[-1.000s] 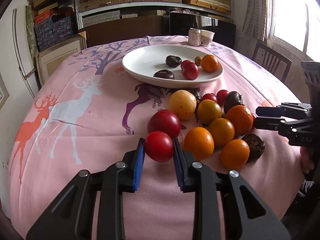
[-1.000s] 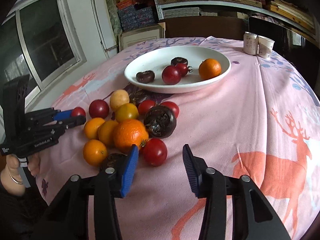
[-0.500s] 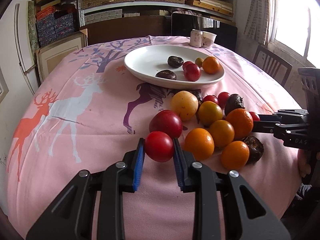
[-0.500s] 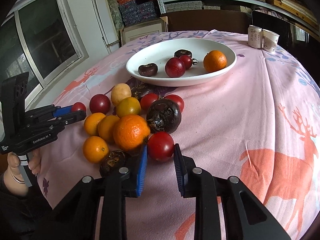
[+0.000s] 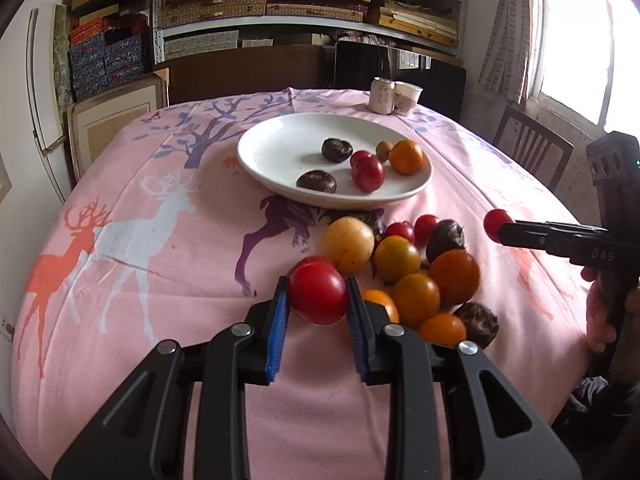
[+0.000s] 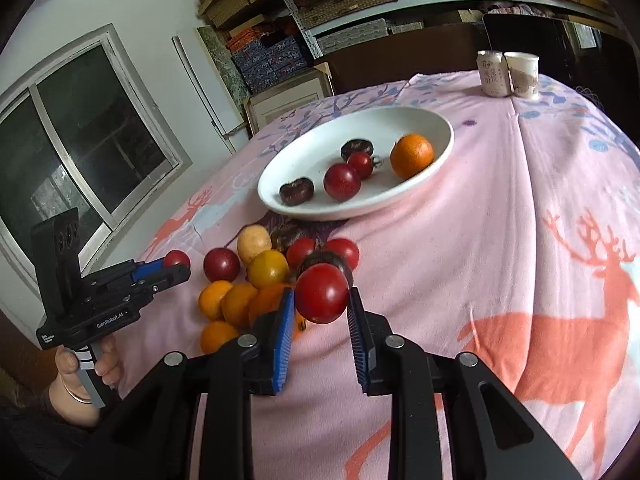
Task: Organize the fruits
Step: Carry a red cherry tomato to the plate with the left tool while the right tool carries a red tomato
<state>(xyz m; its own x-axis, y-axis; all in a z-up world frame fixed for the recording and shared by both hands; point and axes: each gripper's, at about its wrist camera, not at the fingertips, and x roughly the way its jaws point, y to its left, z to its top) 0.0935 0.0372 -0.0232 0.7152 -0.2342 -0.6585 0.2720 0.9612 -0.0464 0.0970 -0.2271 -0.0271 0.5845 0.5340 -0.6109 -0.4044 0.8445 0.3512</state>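
Note:
My left gripper is shut on a red tomato and holds it above the pink cloth, just in front of the fruit pile. My right gripper is shut on another red tomato, lifted above the pile. The right gripper with its tomato also shows in the left wrist view; the left gripper shows in the right wrist view. A white plate behind the pile holds dark fruits, red tomatoes and an orange. The plate also shows in the right wrist view.
A round table with a pink deer-print cloth. Two small cups stand at the far edge. A wooden chair stands at the right. Shelves with boxes line the back wall.
The right gripper closed on a red tomato beside the pile and lifted it. The left gripper, still holding its tomato, rose a little above the cloth.

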